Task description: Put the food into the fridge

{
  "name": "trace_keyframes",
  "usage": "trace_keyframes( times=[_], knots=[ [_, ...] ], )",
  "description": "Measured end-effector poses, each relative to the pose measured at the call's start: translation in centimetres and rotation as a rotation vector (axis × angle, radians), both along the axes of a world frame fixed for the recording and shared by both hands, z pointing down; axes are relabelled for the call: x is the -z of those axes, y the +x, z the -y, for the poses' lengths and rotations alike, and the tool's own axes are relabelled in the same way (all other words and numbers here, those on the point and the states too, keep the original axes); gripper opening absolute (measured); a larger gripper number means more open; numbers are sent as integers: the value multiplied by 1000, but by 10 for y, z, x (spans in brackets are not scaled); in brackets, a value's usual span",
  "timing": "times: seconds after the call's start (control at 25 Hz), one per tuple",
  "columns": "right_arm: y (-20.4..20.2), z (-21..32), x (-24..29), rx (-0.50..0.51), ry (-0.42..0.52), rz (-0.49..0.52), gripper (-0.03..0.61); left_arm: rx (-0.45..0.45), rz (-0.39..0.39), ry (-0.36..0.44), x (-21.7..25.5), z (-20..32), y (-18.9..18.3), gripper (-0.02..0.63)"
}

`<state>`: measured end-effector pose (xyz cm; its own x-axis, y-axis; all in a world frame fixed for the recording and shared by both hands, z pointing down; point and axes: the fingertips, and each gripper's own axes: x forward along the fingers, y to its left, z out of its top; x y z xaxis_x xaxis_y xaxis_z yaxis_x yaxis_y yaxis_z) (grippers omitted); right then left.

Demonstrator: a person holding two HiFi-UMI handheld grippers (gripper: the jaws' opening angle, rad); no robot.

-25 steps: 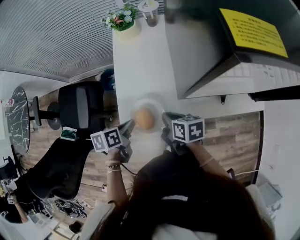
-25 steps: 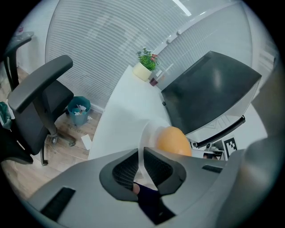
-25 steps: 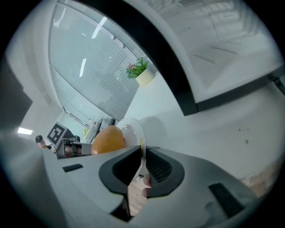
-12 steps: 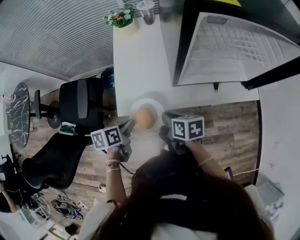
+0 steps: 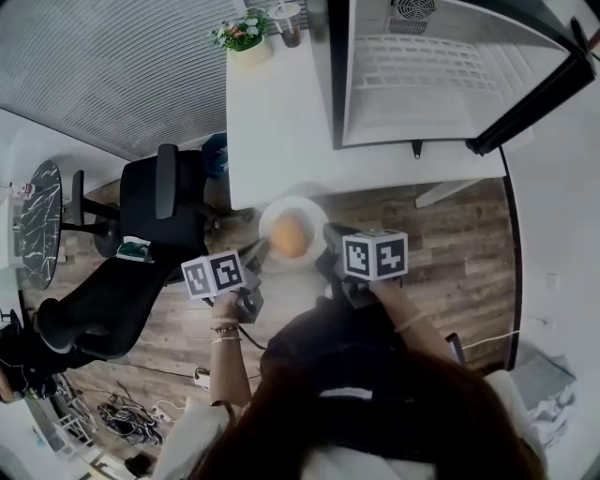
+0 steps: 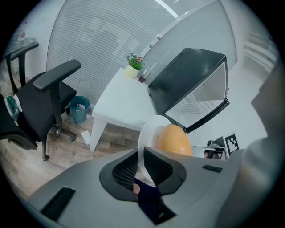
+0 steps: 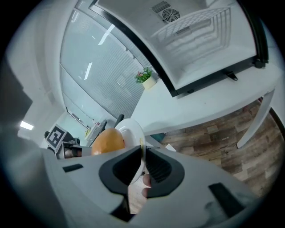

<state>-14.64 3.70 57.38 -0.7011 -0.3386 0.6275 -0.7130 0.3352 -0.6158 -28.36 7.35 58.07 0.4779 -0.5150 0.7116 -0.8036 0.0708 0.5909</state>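
A white plate (image 5: 274, 218) with a round golden bun (image 5: 290, 235) on it hangs in the air just off the near edge of a white table (image 5: 272, 122). My left gripper (image 5: 257, 254) is shut on the plate's (image 6: 148, 133) left rim and my right gripper (image 5: 330, 236) is shut on its (image 7: 131, 129) right rim. The bun (image 6: 174, 140) (image 7: 107, 141) sits in the plate's middle. On the table stands the small black fridge (image 5: 441, 75) with its door (image 5: 539, 89) swung open, white wire shelves showing inside.
A black office chair (image 5: 159, 202) stands left of the table, a second dark chair (image 5: 94, 314) nearer. A potted plant (image 5: 242, 36) and a cup (image 5: 287, 21) stand at the table's far end. A teal bin (image 6: 79, 108) sits under the table. The floor is wooden.
The plate and both grippers have stayed put in the view. The fridge has shifted up and left in the view, and its open inside now faces me.
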Motion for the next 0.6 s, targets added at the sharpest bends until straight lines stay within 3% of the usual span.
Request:
trace_keyframes(
  times=[0.6],
  knots=[
    [7,-49,21,4,36,-11,32,3,-23,42,17,-50,8,40]
  ],
)
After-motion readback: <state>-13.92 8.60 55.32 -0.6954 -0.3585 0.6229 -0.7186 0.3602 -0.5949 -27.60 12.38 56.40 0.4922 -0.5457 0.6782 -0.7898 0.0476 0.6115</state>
